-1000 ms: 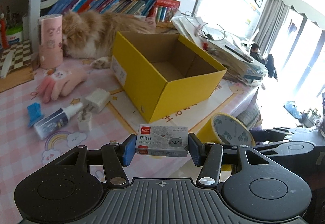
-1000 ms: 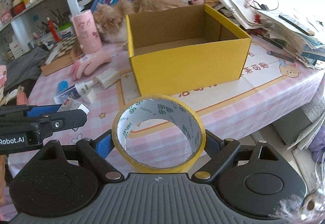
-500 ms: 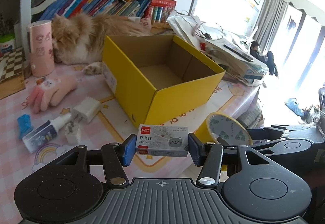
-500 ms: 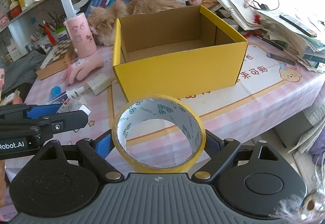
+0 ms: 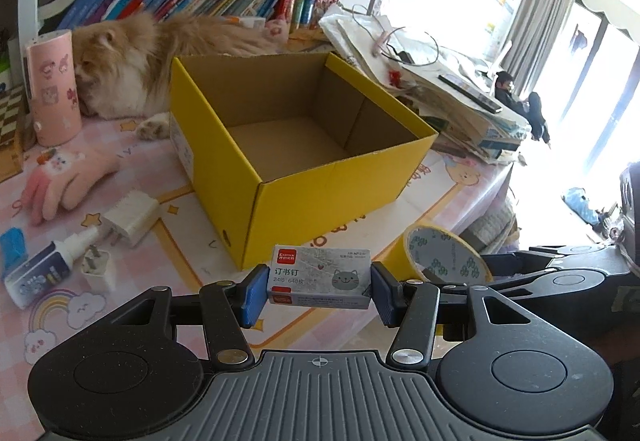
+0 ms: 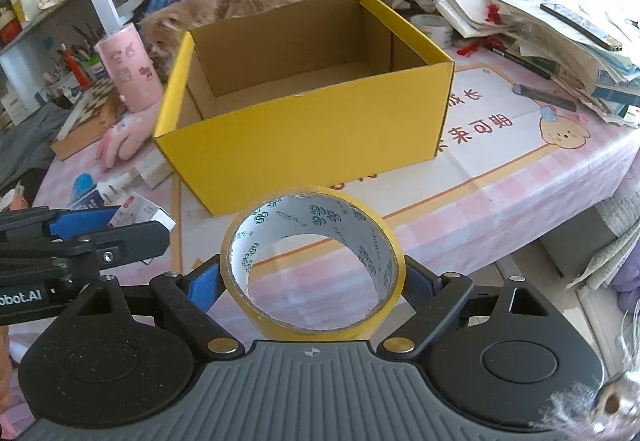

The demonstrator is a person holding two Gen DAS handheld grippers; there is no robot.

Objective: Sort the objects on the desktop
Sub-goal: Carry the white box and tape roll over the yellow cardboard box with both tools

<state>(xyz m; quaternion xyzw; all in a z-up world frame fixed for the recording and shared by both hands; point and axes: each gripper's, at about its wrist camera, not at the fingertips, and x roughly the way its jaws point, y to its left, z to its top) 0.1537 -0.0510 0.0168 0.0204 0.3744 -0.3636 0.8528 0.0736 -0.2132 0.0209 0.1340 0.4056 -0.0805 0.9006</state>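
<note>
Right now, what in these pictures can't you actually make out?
- Cat: right wrist view, body hidden behind the yellow box.
- Charger: right wrist view, mostly behind the box corner.
- Staple box small print: left wrist view, too small.
- Person by the window: glare-washed, tiny.

The open yellow cardboard box (image 6: 304, 129) is hiding most of the fluffy orange cat (image 6: 240, 1) lying behind it. The roll of yellow tape (image 5: 444, 257) is showing only partly behind the right gripper's black arm.
</note>
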